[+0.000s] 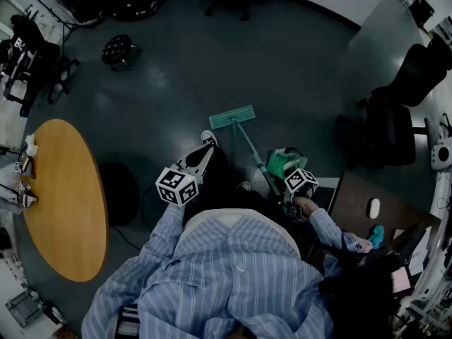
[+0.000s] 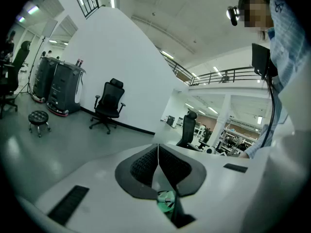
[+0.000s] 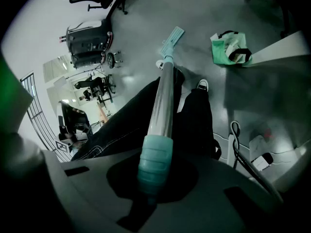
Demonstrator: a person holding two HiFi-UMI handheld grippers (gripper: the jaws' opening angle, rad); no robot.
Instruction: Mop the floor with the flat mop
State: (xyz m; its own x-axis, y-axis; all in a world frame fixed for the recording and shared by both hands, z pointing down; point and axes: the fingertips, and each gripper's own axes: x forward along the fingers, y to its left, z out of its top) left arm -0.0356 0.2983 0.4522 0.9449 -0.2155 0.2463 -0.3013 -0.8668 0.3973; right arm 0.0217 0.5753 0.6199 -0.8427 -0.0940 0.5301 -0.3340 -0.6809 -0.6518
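Observation:
The flat mop's teal head lies flat on the dark floor ahead of the person's feet. Its pole slants back to my right gripper, which is shut on the teal grip at the pole's upper end. In the right gripper view the pole runs away from my right gripper down to the mop head. My left gripper is held off the mop, in front of the person's body. Its jaws are shut, pads pressed together, and my left gripper holds nothing.
A green bag sits on the floor right beside the pole. An oval wooden table stands left, a dark desk with a mouse right. Office chairs are at the right, a stool far left.

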